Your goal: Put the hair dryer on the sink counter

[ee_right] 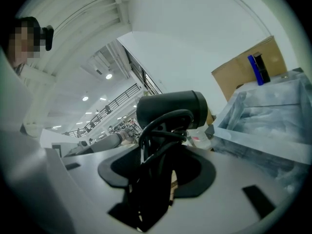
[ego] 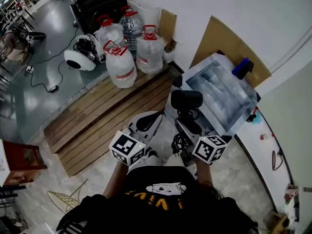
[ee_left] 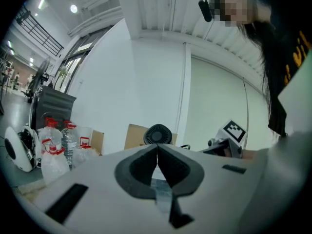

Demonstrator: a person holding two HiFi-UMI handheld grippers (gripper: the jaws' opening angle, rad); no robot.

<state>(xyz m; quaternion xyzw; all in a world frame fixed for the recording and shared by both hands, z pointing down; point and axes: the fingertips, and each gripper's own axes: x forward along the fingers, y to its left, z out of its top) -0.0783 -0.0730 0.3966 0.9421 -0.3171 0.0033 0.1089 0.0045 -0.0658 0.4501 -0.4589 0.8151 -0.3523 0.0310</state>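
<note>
A black hair dryer (ego: 186,101) with its cord looped round the handle is held up in front of me. My right gripper (ego: 188,125) is shut on its handle. In the right gripper view the hair dryer (ee_right: 173,109) stands upright between the pads of the right gripper (ee_right: 163,156), barrel on top. The marbled grey sink (ego: 222,94) lies just beyond and right of it, and its rim (ee_right: 258,130) is close by. My left gripper (ego: 145,122) hangs beside it, shut and empty. In the left gripper view the left gripper (ee_left: 157,149) has its tips touching, with the dryer's grille (ee_left: 157,134) behind.
Several large water bottles (ego: 126,50) stand at the back left on wooden slats (ego: 107,116). Cardboard (ego: 229,45) leans on the wall behind the sink, with a blue object (ego: 240,67) at its edge. A white helmet-like device (ego: 80,57) lies on the floor.
</note>
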